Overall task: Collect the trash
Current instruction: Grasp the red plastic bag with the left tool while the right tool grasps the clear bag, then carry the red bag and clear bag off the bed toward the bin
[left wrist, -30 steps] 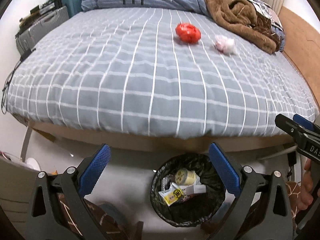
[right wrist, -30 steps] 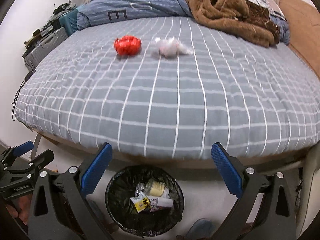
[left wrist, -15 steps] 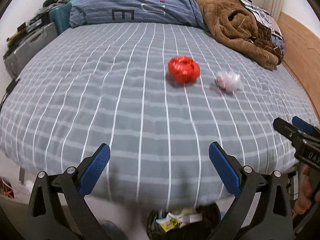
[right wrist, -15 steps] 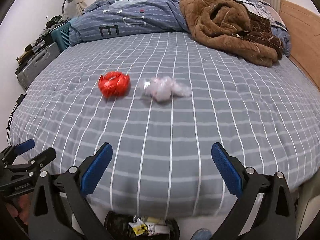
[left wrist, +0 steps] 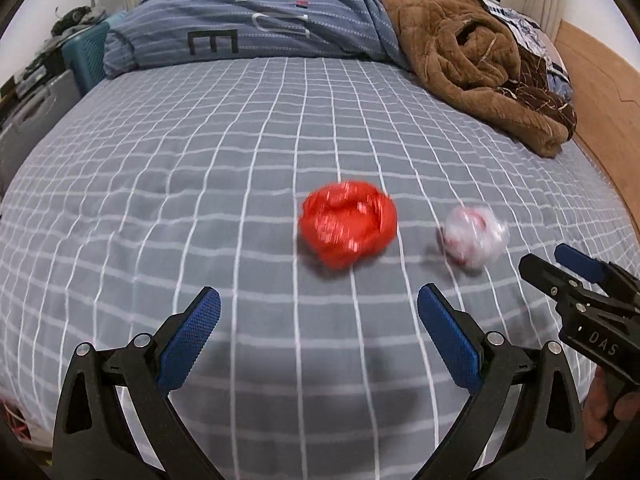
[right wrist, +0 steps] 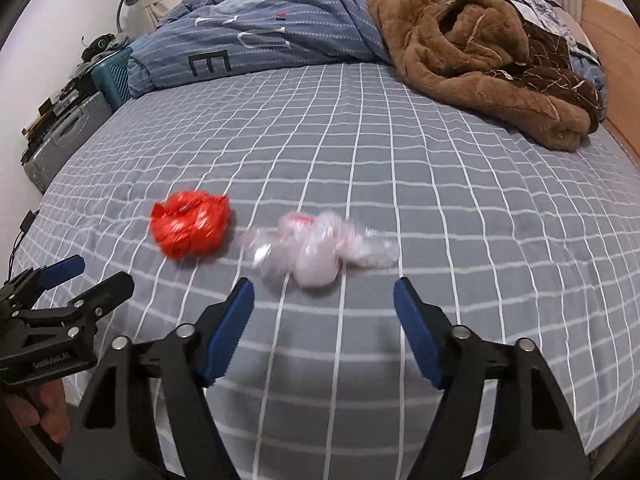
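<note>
Both grippers are now hanging over the bed (left wrist: 160, 184); the black-lined bin seen below the bed's near edge a second ago is gone from both views, and the two pieces of trash are looming far larger

Left gripper (left wrist: 319, 328): jaws standing wide apart, nothing between them. Red crumpled wrapper (left wrist: 347, 224) lying on the bed just ahead of its fingertips, a little right of centre

Right gripper (right wrist: 324, 306): jaws closing, narrower than a second ago, still empty. Clear crumpled plastic bag (right wrist: 316, 250) lying on the bed just beyond its tips, beside the red wrapper, not touching the pads

Bare sheet lying open on all sides of the trash. Brown blanket (right wrist: 480, 48) heaped at the bed's far right corner, blue duvet (left wrist: 260, 20) along its far edge, both well apart from the trash. Wooden frame (left wrist: 600, 92) bounding the bed's right side
</note>
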A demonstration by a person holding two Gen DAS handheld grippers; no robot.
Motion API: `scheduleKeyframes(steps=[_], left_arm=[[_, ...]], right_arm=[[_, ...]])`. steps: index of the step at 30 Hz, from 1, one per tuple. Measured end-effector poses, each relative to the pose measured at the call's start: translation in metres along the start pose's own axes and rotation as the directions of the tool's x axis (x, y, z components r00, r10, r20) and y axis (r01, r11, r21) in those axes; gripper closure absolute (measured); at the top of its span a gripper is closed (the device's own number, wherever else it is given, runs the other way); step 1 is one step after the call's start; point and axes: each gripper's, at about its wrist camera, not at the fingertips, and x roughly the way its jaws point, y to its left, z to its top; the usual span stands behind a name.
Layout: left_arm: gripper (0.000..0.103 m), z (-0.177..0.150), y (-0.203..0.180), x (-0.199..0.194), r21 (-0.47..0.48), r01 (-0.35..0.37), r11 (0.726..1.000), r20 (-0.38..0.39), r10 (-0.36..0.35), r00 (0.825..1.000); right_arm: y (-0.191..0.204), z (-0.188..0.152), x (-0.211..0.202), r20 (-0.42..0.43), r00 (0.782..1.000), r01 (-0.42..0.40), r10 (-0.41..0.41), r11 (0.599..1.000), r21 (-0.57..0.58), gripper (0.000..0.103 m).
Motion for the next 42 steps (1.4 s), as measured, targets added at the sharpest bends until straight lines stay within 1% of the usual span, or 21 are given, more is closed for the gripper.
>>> scheduleKeyframes(steps=[5,6,10,12,13,16,18,19,21,22,24,27,31,34,35,38,42], left_arm=[[0.007,0.020,-0.006,0.030,0.003,0.004,1.000,-0.008,-0.004,1.000],[0.008,0.025,-0.007,0.037,0.000,0.007,1.000,-0.011,-0.007,1.000],[0.009,0.033,-0.010,0.052,-0.002,0.015,1.000,-0.014,-0.015,1.000],[0.011,0.035,-0.011,0.062,0.002,0.030,1.000,-0.029,-0.030,0.999],[0.012,0.036,-0.012,0.067,-0.001,0.040,0.999,-0.043,-0.040,0.998],[0.020,0.036,-0.011,0.079,-0.017,0.060,0.998,-0.068,-0.061,0.996],[0.031,0.036,-0.012,0.084,-0.021,0.076,0.997,-0.081,-0.077,0.994],[0.035,0.036,-0.013,0.086,-0.023,0.084,0.996,-0.085,-0.085,0.993],[0.041,0.036,-0.013,0.087,-0.023,0.081,0.996,-0.078,-0.082,0.994],[0.043,0.036,-0.013,0.088,-0.025,0.081,0.996,-0.078,-0.083,0.994],[0.049,0.034,-0.013,0.089,-0.032,0.081,0.996,-0.084,-0.083,0.993],[0.054,0.033,-0.014,0.088,-0.030,0.085,0.996,-0.090,-0.087,0.992],[0.057,0.032,-0.012,0.084,-0.036,0.085,0.996,-0.088,-0.088,0.992],[0.059,0.030,-0.014,0.079,-0.030,0.085,0.996,-0.085,-0.088,0.992],[0.060,0.029,-0.014,0.077,-0.029,0.087,0.996,-0.084,-0.089,0.993],[0.060,0.026,-0.013,0.069,-0.027,0.084,0.996,-0.078,-0.086,0.993],[0.061,0.022,-0.011,0.059,-0.030,0.084,0.996,-0.068,-0.086,0.994]], right_arm=[[-0.005,0.016,0.024,-0.015,1.000,-0.025,0.025,1.000,0.008,0.049],[-0.005,0.018,0.030,-0.022,0.999,-0.025,0.025,1.000,0.008,0.053],[-0.004,0.023,0.047,-0.038,0.999,-0.032,0.032,0.999,0.005,0.061],[-0.003,0.024,0.052,-0.048,0.998,-0.045,0.045,0.999,0.013,0.068],[-0.003,0.025,0.055,-0.054,0.997,-0.054,0.055,0.998,0.018,0.069],[-0.002,0.026,0.059,-0.053,0.996,-0.066,0.067,0.998,0.024,0.070],[0.000,0.026,0.061,-0.057,0.996,-0.069,0.070,0.997,0.027,0.069],[0.000,0.027,0.061,-0.055,0.996,-0.068,0.069,0.997,0.027,0.069],[0.000,0.028,0.060,-0.045,0.996,-0.076,0.079,0.996,0.052,0.065],[0.000,0.028,0.060,-0.044,0.996,-0.078,0.081,0.995,0.059,0.064],[0.001,0.029,0.061,-0.044,0.996,-0.071,0.074,0.996,0.060,0.060],[0.003,0.029,0.063,-0.047,0.996,-0.068,0.072,0.995,0.070,0.057],[0.007,0.030,0.066,-0.056,0.997,-0.047,0.051,0.997,0.064,0.055],[0.006,0.030,0.070,-0.065,0.997,-0.030,0.034,0.997,0.071,0.063],[0.005,0.030,0.070,-0.068,0.997,-0.027,0.032,0.997,0.077,0.074],[0.003,0.029,0.070,-0.072,0.997,-0.021,0.027,0.996,0.082,0.078],[0.005,0.026,0.066,-0.063,0.998,-0.013,0.018,0.997,0.070,0.079]])
